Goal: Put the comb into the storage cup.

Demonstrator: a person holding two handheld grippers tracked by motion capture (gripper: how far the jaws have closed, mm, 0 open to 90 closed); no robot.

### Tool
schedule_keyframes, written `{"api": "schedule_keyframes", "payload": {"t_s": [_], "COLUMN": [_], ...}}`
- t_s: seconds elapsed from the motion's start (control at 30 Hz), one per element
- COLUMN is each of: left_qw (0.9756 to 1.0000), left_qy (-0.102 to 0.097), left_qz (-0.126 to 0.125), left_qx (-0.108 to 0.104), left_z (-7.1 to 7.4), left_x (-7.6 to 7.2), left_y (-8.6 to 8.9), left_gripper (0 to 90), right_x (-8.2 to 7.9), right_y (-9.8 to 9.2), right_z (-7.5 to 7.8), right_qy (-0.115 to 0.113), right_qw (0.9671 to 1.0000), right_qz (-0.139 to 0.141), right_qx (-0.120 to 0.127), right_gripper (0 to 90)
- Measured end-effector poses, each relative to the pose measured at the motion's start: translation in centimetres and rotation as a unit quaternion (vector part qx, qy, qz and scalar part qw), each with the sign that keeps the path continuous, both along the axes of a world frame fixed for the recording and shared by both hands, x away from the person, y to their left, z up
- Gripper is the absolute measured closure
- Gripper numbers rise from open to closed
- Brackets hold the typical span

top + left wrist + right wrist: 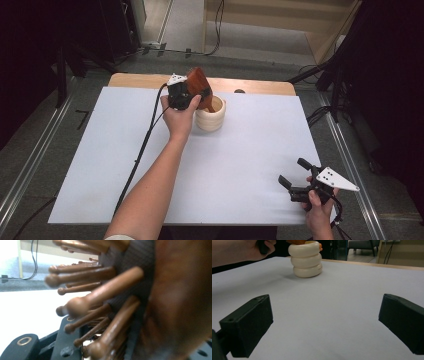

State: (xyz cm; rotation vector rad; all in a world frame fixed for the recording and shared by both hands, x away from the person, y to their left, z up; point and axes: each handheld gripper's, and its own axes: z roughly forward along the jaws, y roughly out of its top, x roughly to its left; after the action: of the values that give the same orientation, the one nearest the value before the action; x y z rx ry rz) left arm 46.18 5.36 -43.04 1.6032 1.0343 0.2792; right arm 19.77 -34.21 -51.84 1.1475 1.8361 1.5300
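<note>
Wooden hairbrush held over the cream holder near the counter's far edge.
The left gripper (192, 95) has its jaws clamped on the hairbrush (199, 85), handle dipping into the ribbed holder (210, 117). The right gripper (295, 177) rests by the near right corner, jaws wide apart, empty.

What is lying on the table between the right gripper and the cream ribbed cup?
Nothing: in the right gripper view, bare white table surface runs from the open right gripper to the cream ribbed cup. The high view agrees.

White sheet (240, 165) covers the wooden table (250, 85); grey chair (359, 245) beyond
</note>
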Motion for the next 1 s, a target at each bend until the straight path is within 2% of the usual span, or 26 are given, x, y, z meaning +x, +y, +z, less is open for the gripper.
{"api": "schedule_keyframes", "payload": {"t_s": [0.13,0.3,0.33,0.4,0.53,0.6,0.67,0.87,1.0], "left_qw": [0.9998,0.9998,0.9996,0.9996,0.9997,0.9996,0.9995,0.9994,0.9995], "left_qy": [0.008,0.005,0.007,0.013,0.018,0.018,0.024,0.020,0.016], "left_qz": [0.004,0.004,0.001,-0.002,-0.011,-0.018,-0.020,-0.029,-0.025], "left_qx": [-0.017,-0.019,-0.026,-0.025,-0.013,-0.010,-0.009,0.008,0.015], "left_z": [-0.17,-0.08,-0.09,-0.14,-0.44,-0.47,-0.50,-0.60,-0.51], "left_x": [0.23,0.31,0.37,0.39,0.34,0.30,0.31,0.18,-0.03], "left_y": [0.45,0.68,0.73,0.77,0.51,0.39,0.31,0.22,0.18], "left_gripper": [49.3,43.3,40.1,32.3,13.4,9.0,0.0,0.0,0.0], "right_x": [-0.02,-0.01,0.00,-0.01,0.00,-0.01,-0.01,0.01,0.00], "right_y": [0.01,0.03,0.02,0.02,0.06,0.06,0.05,0.05,0.06], "right_z": [0.00,0.00,0.00,0.00,0.00,0.00,0.00,0.00,0.00], "right_qy": [0.000,0.001,0.001,0.001,0.000,0.000,0.000,0.000,0.000], "right_qw": [1.0000,1.0000,1.0000,1.0000,1.0000,1.0000,1.0000,1.0000,1.0000], "right_qz": [-0.001,-0.001,-0.001,-0.001,0.000,0.000,-0.001,0.001,0.000], "right_qx": [-0.002,-0.002,-0.002,-0.002,-0.003,-0.003,-0.003,-0.004,-0.005], "right_gripper": [0.0,0.0,0.0,0.0,0.0,0.0,0.0,0.0,0.0]}}
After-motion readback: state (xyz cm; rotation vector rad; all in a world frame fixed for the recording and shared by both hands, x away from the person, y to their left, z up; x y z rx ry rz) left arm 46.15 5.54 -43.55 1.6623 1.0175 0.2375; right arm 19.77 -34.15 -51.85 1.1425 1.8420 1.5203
